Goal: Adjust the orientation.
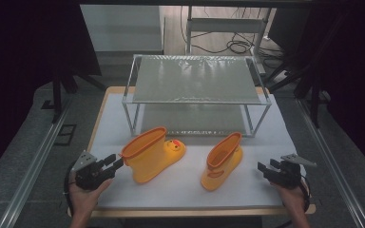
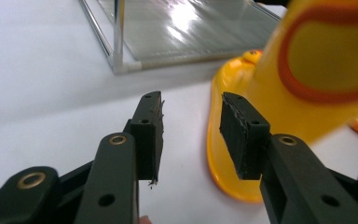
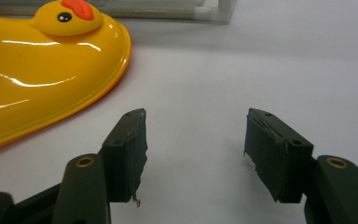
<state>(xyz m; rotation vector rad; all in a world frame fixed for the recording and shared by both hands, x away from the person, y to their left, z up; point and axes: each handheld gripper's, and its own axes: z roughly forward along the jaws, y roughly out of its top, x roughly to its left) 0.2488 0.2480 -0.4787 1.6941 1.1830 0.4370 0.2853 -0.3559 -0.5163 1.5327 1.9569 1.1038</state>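
Two yellow rubber boots with orange rims stand on the white table top in front of a metal rack. The left boot (image 1: pixel 152 154) has a duck face on its toe and leans a little; in the left gripper view this boot (image 2: pixel 317 70) is at the right. My left gripper (image 1: pixel 111 161) is open, its tips just short of that boot's rim, nothing between the fingers (image 2: pixel 191 116). The right boot (image 1: pixel 223 161) stands to the left of my right gripper (image 1: pixel 268 167), which is open and apart from it. In the right gripper view, this boot's duck toe (image 3: pixel 42 70) lies left of the open gripper (image 3: pixel 196 140).
A two-shelf metal rack (image 1: pixel 195 90) with thin legs stands behind the boots; its corner post (image 2: pixel 121 46) shows in the left gripper view. The white table top (image 1: pixel 180 190) has a wooden edge. Dark curtains and cables lie beyond the table.
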